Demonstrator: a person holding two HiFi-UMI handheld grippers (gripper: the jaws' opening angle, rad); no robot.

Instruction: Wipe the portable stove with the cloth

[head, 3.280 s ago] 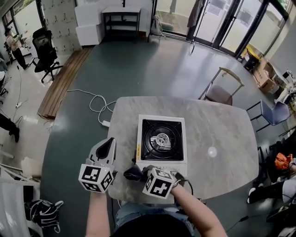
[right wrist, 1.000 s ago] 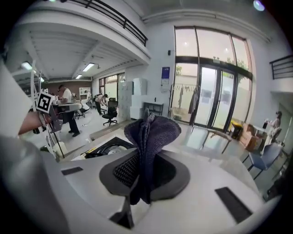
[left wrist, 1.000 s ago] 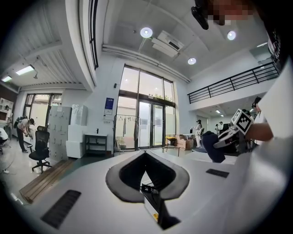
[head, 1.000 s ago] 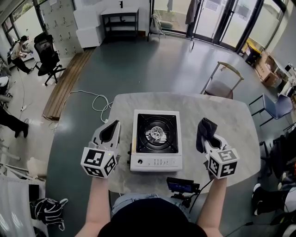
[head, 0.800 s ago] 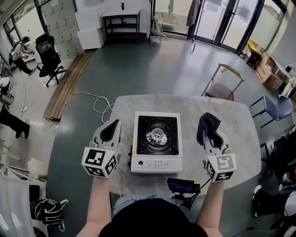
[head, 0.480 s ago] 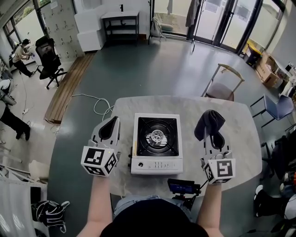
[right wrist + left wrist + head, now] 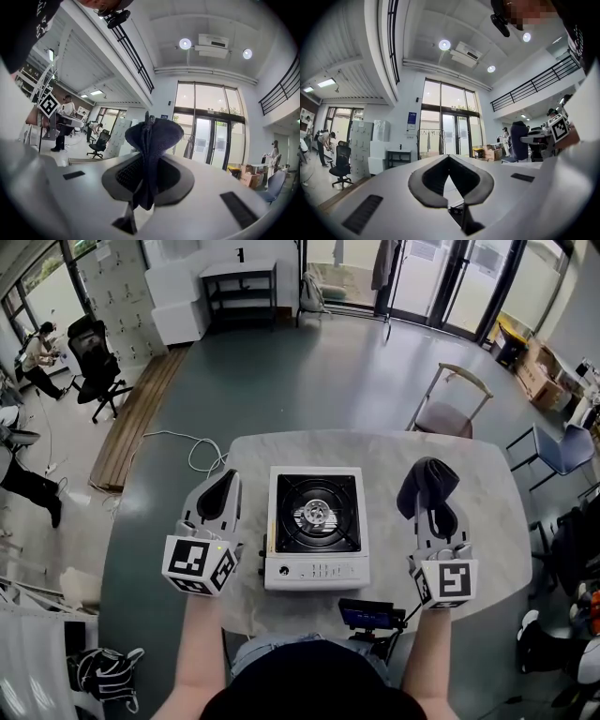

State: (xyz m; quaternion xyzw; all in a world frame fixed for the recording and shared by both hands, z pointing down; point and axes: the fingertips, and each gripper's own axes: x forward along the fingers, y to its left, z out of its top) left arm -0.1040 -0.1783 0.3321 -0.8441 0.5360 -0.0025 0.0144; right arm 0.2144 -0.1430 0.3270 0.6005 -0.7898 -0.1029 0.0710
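The white portable stove point(image 7: 316, 527) with a black top and round burner sits at the middle of the marble table point(image 7: 375, 454), knobs toward me. My right gripper point(image 7: 429, 491) is held above the table to the right of the stove, pointing up and away, shut on a dark cloth point(image 7: 424, 482) that bunches over its tips. In the right gripper view the cloth point(image 7: 150, 140) hangs pinched between the jaws. My left gripper point(image 7: 223, 496) hovers left of the stove, shut with nothing in it; the left gripper view shows its tips point(image 7: 448, 159) meeting against the room.
A small black device with a screen point(image 7: 369, 616) sits at the table's near edge. A chair point(image 7: 454, 409) stands behind the table and another chair point(image 7: 553, 451) to the right. A white cable point(image 7: 192, 448) runs on the floor at the left.
Over 3.3 s my right gripper carried the cloth from the table's near edge to the right of the stove and raised it. In the last second both grippers barely moved.
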